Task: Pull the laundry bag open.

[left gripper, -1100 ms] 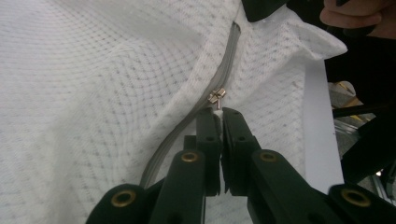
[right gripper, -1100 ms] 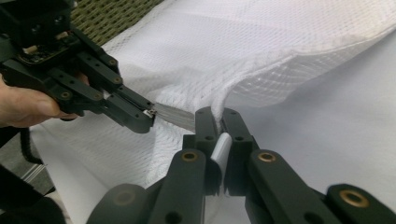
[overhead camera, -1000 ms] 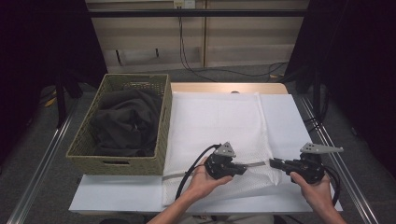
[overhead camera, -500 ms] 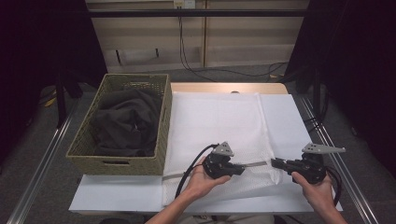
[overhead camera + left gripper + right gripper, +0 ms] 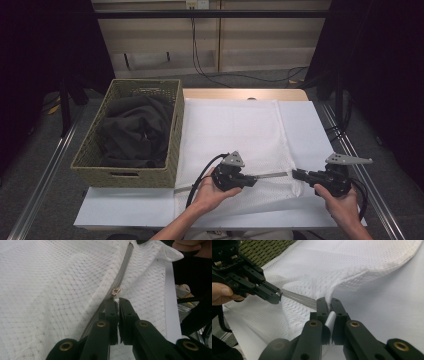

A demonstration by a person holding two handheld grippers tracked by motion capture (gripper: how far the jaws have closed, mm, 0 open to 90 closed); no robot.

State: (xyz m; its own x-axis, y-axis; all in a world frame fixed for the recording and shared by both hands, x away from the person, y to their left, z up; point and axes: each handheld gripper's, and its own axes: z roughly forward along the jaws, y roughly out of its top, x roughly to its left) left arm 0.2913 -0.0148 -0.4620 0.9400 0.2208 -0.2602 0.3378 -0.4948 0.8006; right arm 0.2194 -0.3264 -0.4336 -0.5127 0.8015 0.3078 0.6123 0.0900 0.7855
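One mesh bag (image 5: 235, 135), one zipper (image 5: 121, 275) — two grippers, left gripper (image 5: 117, 302) and right gripper (image 5: 329, 302), both clamping it.

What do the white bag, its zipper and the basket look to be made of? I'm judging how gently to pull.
White mesh laundry bag: soft synthetic-looking net, matte, with a visible diamond weave.
Zipper: grey woven tape; its small slider glints like pale metal, though that's uncertain.
Basket: olive woven fibre or wicker-like strands, dull finish, holding dark cloth.
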